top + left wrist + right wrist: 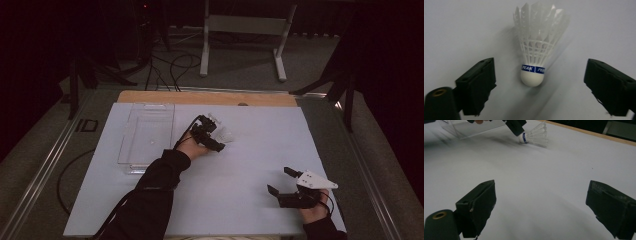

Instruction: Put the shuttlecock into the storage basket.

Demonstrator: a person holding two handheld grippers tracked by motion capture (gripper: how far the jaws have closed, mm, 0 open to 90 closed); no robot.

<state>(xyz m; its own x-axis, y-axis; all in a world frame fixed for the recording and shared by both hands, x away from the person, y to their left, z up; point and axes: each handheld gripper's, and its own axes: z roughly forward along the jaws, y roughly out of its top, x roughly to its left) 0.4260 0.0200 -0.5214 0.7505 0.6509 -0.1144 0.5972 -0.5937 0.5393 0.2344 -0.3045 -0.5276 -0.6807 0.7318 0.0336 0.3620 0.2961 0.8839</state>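
High view: left gripper point(214, 139) down at the middle of the white bench point(250, 210), just right of the clear plastic tray point(131, 150), jaws around a pale shuttlecock point(223, 134); right gripper point(281, 181) near the front right corner, well apart from the work, jaws spread with nothing between. Left gripper view: shuttlecock point(536, 50) lying on the bench, white cork nearest, blue band just behind it, feather skirt pointing away; jaws apart on either side, neither pad touching yet, so no grip so far. Best closed on the cork or the blue band, not on the skirt, which looks thin and likely to crush or spring. Worth centring first, since the cork sits somewhat nearer the left jaw and an uneven squeeze could roll it aside. Gentle pressure probably enough for so light a thing. Right gripper view: own jaws wide apart over bare bench; farther off, the shuttlecock point(535, 135) on its side with one black jaw of the left gripper beside its cork, tray wall point(471, 128) behind. Tray looks the likely place to put it.
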